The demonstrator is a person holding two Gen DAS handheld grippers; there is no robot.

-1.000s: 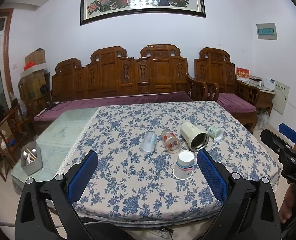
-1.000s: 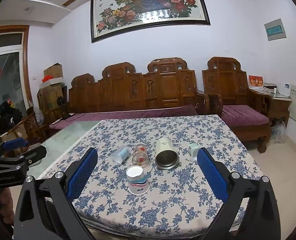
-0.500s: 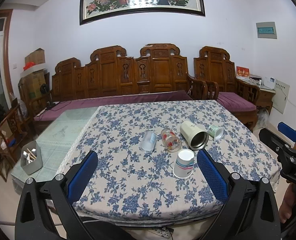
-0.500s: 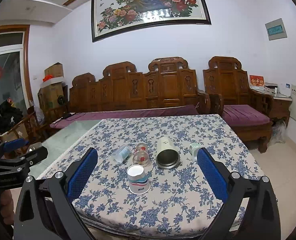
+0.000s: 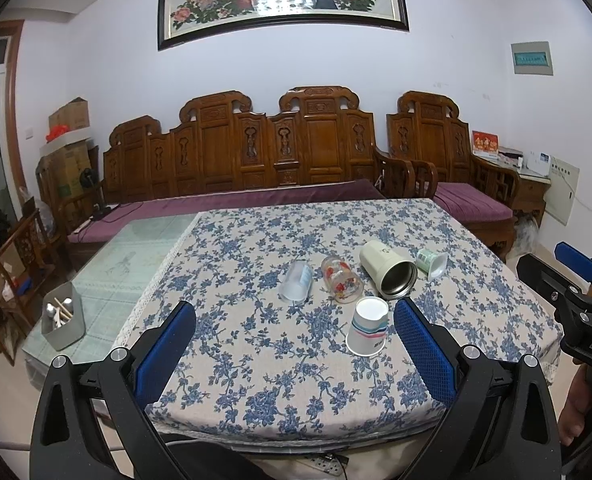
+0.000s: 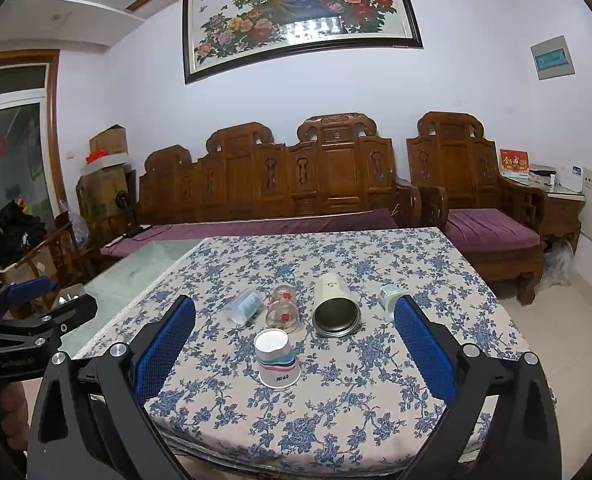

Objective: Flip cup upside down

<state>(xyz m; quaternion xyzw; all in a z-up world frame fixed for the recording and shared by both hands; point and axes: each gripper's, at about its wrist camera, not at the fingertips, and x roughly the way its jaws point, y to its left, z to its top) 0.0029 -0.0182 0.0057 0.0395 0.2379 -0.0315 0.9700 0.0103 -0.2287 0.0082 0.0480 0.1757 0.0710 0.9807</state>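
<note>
A striped paper cup (image 5: 368, 330) (image 6: 277, 361) stands upside down on the flowered tablecloth (image 5: 256, 340) (image 6: 376, 400), base up. Behind it lie on their sides a clear plastic cup (image 5: 296, 286) (image 6: 243, 305), a glass with red flowers (image 5: 342, 284) (image 6: 283, 310), a cream metal tumbler (image 5: 388, 270) (image 6: 335, 305) and a small green-white cup (image 5: 431, 262) (image 6: 390, 298). My left gripper (image 5: 294, 354) is open and empty, near the table's front edge. My right gripper (image 6: 294, 354) is open and empty, back from the cups; it also shows in the left wrist view (image 5: 576, 292).
A grey box with utensils (image 5: 62, 322) stands on the bare glass table part at the left. Carved wooden benches (image 5: 276, 148) with purple cushions stand behind the table. Cardboard boxes (image 5: 68, 152) are stacked at the far left.
Both views have shifted only slightly. The cups have not moved and both grippers stay open.
</note>
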